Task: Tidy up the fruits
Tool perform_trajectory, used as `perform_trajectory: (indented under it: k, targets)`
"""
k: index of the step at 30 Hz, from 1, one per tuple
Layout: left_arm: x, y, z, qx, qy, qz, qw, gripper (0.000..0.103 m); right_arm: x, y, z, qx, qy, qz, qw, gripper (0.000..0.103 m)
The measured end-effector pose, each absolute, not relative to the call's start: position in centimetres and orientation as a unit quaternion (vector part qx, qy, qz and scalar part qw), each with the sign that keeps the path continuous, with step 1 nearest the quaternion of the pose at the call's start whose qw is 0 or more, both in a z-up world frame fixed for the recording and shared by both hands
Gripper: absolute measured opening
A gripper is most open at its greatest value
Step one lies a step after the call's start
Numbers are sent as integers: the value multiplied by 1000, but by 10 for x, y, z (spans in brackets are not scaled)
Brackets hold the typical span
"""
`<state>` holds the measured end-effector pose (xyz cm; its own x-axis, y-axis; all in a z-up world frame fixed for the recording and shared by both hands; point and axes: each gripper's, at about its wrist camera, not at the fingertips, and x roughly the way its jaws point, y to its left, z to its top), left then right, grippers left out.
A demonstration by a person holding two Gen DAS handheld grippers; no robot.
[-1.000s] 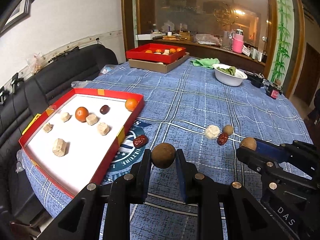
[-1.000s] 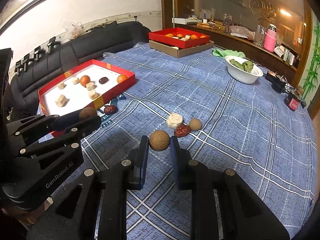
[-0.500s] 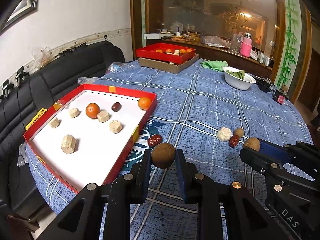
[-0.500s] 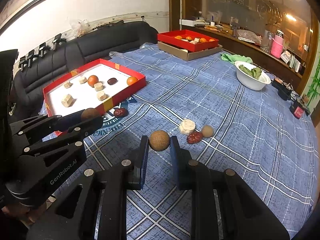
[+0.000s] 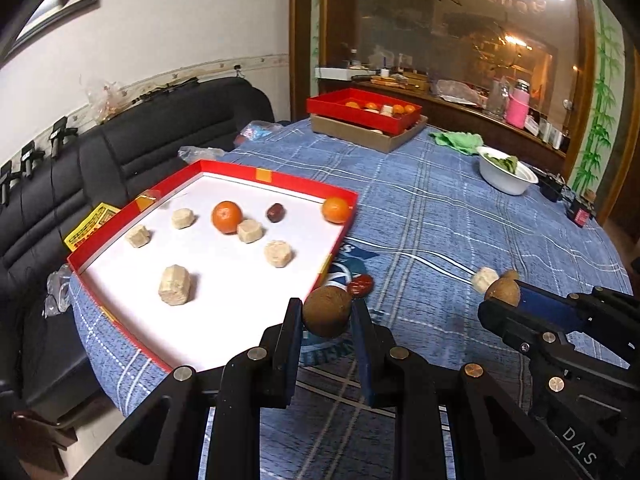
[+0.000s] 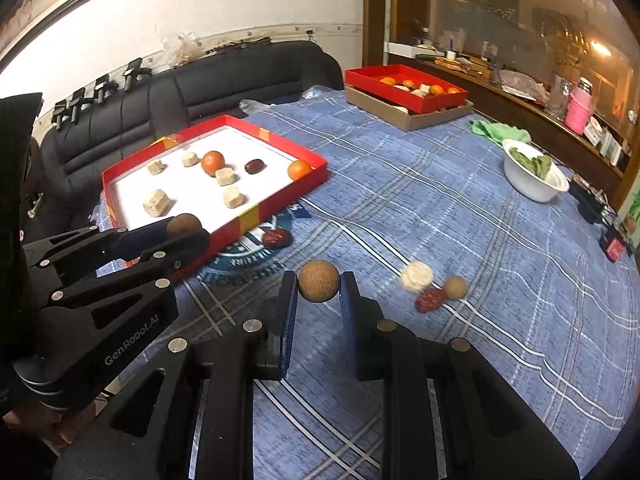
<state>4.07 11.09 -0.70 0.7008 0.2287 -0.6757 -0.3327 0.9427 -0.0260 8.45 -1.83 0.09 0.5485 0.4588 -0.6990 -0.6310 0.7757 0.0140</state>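
Surface (image 5: 460,216) under blue plaid cloth fills the frame, black sofa (image 5: 132,152) upper left. Red-walled white tray (image 5: 200,264) sits left of centre near the rounded edge. Left tool (image 5: 326,312) pinches a rough brown round fruit (image 5: 327,311); right tool (image 6: 319,282) pinches another brown fruit (image 6: 319,281).

White plaster wall (image 5: 168,32) at 11 o'clock, black leather sofa (image 5: 132,152) below it at 9. Dark wood-framed glass cabinet (image 5: 440,32) at 12, warm lamp (image 5: 514,40) glowing at 1. Bamboo-print panel (image 5: 600,92) at 2.
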Motion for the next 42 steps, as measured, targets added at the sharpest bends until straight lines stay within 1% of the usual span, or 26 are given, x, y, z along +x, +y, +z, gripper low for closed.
perform_trajectory:
  k: [4,12,22,34,39,40,41,42]
  targets:
    - [39,128,-6,-82,352,168,917,23,85,-3,4,-122,354,323,869,21]
    - [38,201,1,-110,339,237,904,23,90,37,13,-120,341,353,863,21]
    - [51,273,-12,-141,350,292,879,23,108,103,9,-109,346,389,847,21]
    - [75,304,-33,-162,376,319,855,23,132,157,-13,-116,372,399,830,21]
    - [85,308,-45,-168,402,309,845,23,140,166,-21,-120,387,396,824,21]
    - [86,309,-47,-170,407,308,843,31,141,169,-23,-123,390,395,823,21]
    - [86,308,-48,-170,408,306,843,44,140,172,-24,-127,392,395,821,22]
    - [85,307,-47,-169,409,307,843,49,140,174,-26,-132,394,395,819,30]
